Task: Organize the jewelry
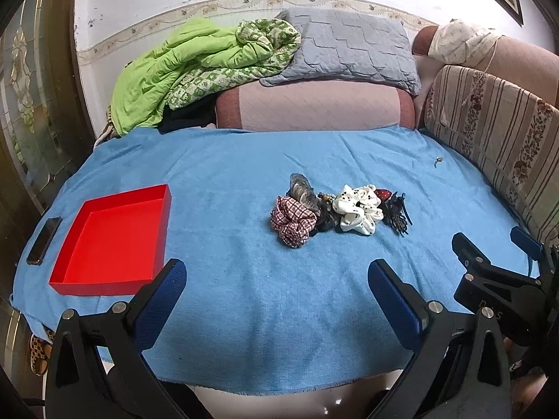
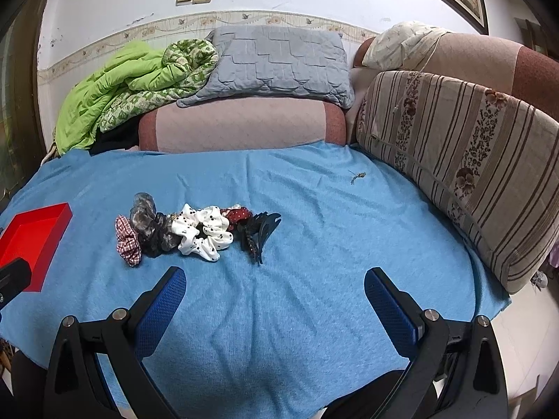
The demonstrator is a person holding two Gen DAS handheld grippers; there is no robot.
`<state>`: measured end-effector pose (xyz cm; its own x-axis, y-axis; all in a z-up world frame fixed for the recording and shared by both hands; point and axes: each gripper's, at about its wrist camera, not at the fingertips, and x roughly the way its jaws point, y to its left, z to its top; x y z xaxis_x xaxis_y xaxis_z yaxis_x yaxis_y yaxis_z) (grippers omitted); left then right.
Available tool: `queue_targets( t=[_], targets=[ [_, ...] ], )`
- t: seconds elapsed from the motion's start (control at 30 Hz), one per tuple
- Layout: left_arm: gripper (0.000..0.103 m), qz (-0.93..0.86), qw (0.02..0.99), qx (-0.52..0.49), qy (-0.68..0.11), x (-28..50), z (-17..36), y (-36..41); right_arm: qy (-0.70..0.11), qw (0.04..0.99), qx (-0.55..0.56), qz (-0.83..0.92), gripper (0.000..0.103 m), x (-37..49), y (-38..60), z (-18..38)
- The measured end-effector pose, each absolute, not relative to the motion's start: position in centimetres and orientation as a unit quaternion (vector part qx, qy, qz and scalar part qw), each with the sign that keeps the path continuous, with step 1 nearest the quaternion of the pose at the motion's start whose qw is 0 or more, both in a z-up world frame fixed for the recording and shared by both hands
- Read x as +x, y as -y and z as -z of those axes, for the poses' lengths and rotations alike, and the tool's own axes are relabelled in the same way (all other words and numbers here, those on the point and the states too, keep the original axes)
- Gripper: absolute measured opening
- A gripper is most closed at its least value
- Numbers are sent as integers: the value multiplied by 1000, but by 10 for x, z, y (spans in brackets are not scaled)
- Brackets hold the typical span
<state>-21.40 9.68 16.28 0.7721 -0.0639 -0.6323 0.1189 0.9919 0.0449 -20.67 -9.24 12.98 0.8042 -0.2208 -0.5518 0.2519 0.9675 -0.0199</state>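
A pile of hair accessories lies mid-cloth: a red checked scrunchie [image 1: 292, 225] [image 2: 128, 240], a grey sheer scrunchie [image 1: 303, 191] [image 2: 148, 221], a white dotted scrunchie [image 1: 360, 212] [image 2: 203, 233], a red dotted piece [image 1: 383, 194] [image 2: 238, 214] and a black claw clip [image 1: 398, 214] [image 2: 258, 234]. An empty red tray [image 1: 115, 244] [image 2: 33, 241] sits at the left. My left gripper [image 1: 277, 281] is open, near the front edge, short of the pile. My right gripper [image 2: 275, 288] is open too, below and right of the pile; it also shows at the right of the left wrist view [image 1: 492, 248].
A blue cloth [image 1: 244, 181] [image 2: 314, 227] covers the surface. A dark phone [image 1: 43, 241] lies left of the tray. A small metal trinket [image 1: 436, 161] [image 2: 357, 175] sits at the far right. Cushions, a grey pillow [image 1: 346, 49] and a green quilt [image 1: 181, 66] border the back and right.
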Motion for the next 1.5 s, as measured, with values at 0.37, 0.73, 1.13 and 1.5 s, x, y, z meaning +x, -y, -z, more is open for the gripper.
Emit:
queue_targets(
  t=[0.37,0.73,1.13,1.5],
  targets=[
    [103,27,931,41,-361,-193,-146,-103,-304,944,35,120,103,-196,97,-116],
    [103,24,919,-6,-393,-159,-129,-132,-329,937,56,103,103,-178,109,-96],
    [100,63,897,-65,-432,-85,-106,-133,-350,931,86,53,89,-129,125,-77],
    [89,96,883,-62,-456,-36,-78,-108,-367,923,113,35,81,-75,136,-66]
  ],
)
